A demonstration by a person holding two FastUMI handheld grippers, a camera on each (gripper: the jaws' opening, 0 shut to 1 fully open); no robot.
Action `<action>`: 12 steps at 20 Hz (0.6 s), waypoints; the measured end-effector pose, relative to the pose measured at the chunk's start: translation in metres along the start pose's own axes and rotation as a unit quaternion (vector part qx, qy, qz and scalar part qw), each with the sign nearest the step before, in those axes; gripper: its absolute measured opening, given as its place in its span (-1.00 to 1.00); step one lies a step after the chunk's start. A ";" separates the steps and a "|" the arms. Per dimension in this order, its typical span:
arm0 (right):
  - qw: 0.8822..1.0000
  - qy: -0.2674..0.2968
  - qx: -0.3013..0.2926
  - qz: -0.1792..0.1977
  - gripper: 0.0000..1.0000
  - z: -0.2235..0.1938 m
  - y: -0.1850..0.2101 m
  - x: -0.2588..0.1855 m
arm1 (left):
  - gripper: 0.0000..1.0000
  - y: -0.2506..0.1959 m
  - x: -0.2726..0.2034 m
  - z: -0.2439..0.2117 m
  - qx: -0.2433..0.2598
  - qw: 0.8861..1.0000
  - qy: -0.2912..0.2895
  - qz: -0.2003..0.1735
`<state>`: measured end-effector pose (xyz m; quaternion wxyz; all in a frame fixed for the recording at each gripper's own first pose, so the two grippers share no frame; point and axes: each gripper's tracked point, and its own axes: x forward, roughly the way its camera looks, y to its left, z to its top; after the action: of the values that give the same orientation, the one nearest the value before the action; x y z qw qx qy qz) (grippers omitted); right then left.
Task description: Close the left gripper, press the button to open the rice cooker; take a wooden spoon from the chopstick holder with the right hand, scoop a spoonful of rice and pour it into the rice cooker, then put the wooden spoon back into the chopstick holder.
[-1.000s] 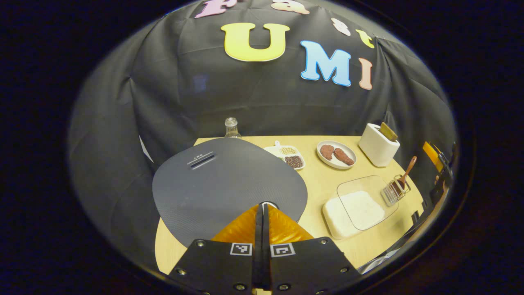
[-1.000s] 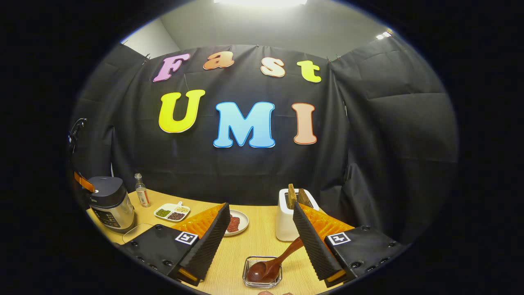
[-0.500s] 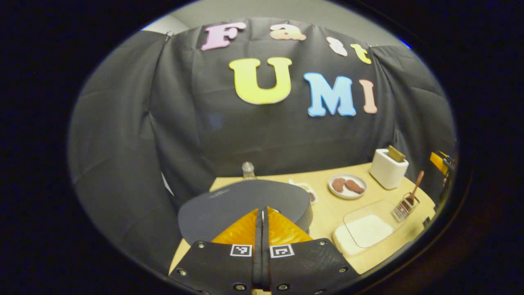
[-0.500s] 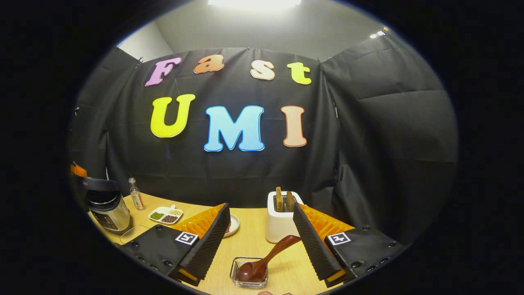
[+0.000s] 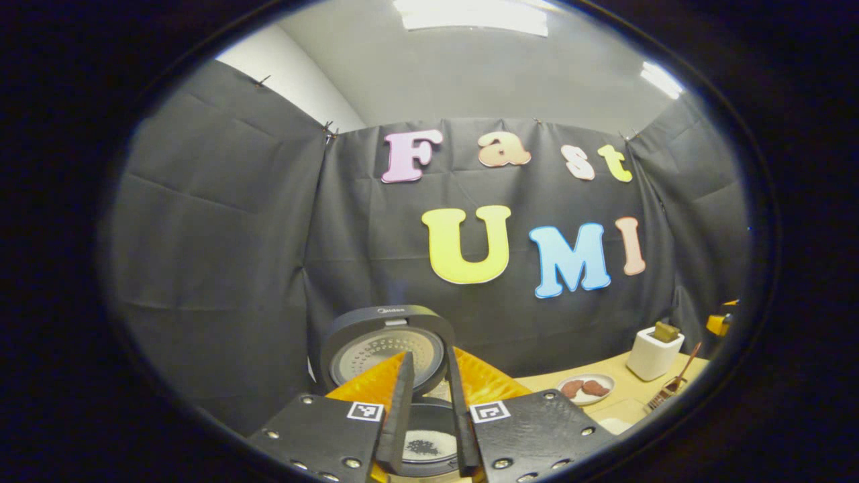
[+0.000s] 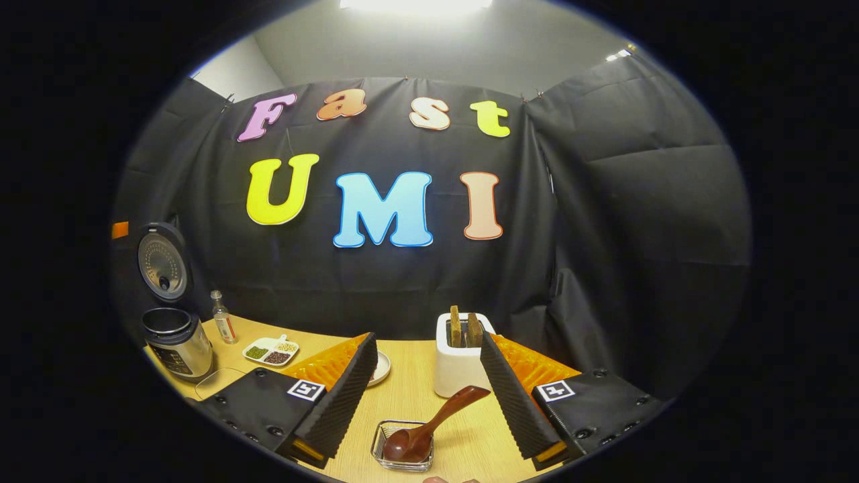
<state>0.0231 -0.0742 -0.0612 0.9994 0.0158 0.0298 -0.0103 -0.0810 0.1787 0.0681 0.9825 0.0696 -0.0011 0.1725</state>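
Observation:
The rice cooker [image 5: 423, 443] stands open just past my left gripper [image 5: 429, 354]. Its lid [image 5: 384, 345] is raised upright, and the inner pot with a little rice shows through the narrow gap between my parted fingers. From the right gripper view the same rice cooker [image 6: 171, 342] stands at the far left with its lid [image 6: 161, 261] up. My right gripper [image 6: 428, 376] is wide open and holds nothing. The wooden spoon [image 6: 436, 422] leans in the wire chopstick holder [image 6: 402, 453] on the table below and between its fingers, touched by neither.
A white toaster [image 6: 456, 362] with bread stands behind the spoon. A plate of meat [image 5: 582, 389], a divided dish of beans [image 6: 272, 351] and a small bottle [image 6: 221, 316] sit toward the back. The rice box's clear lid [image 6: 215, 382] lies near the cooker.
The cooker's lid has sprung from shut to fully upright. My left gripper has tilted up and back, and its fingers have parted slightly. The right gripper has barely shifted.

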 end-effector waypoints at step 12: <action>0.995 0.011 0.093 -0.013 0.95 -0.017 -0.059 0.009 | 0.89 -0.055 -0.010 -0.021 0.001 0.999 0.019 -0.036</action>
<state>0.0296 -0.1327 -0.0804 0.9929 0.1089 0.0395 -0.0258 -0.0723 0.1267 0.0399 0.9879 0.0673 0.0206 0.1385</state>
